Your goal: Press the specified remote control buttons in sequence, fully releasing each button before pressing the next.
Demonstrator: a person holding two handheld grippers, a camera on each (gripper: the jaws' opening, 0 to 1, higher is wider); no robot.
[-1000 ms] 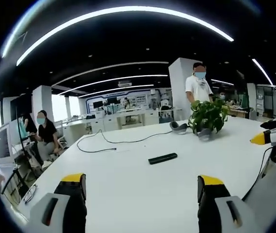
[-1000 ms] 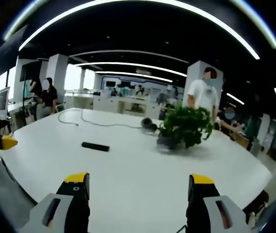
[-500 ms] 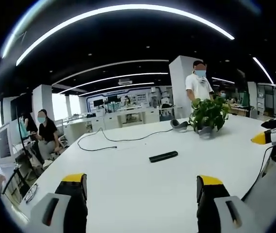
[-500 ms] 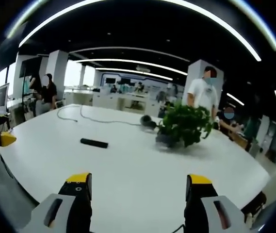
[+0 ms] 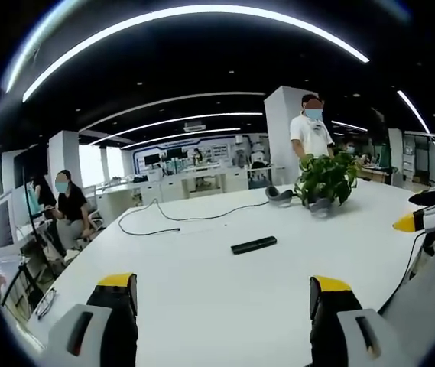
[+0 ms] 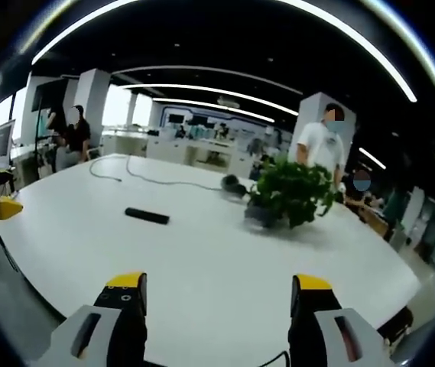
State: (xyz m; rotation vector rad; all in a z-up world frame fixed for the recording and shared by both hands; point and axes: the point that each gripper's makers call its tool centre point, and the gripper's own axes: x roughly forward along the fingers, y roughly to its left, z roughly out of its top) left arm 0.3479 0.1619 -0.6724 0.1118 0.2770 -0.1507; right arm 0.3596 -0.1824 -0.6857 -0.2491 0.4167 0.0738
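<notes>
While both claws hang apart above the near edge of the large, smooth white desk [image 5: 202, 283], the slim black rectangular remote control [image 5: 254, 245] lies flat near the middle of the desktop, well ahead of either claw and untouched. In the right gripper view the same remote control [image 6: 147, 216] lies left of centre, well apart from the potted plant.

The left claw [image 5: 221, 294] stands with its jaws wide apart and nothing between them; each jaw is a black block with a yellow tip on a grey moulded body. The right claw [image 6: 219, 290] is of the same build and is likewise spread wide and empty. A yellow tip of the right claw [image 5: 410, 221] enters the left gripper view at the right edge, and a yellow tip of the left claw [image 6: 7, 206] enters the right gripper view at the left edge.

A leafy green potted plant [image 5: 326, 180] stands on the far part of the desk, with a dark headset-shaped item [image 5: 280, 196] just beside it. A thin black cable [image 5: 179, 220] trails in loose curves over the far surface.

No brand, label or button marking on the remote control can be read at this distance.
</notes>
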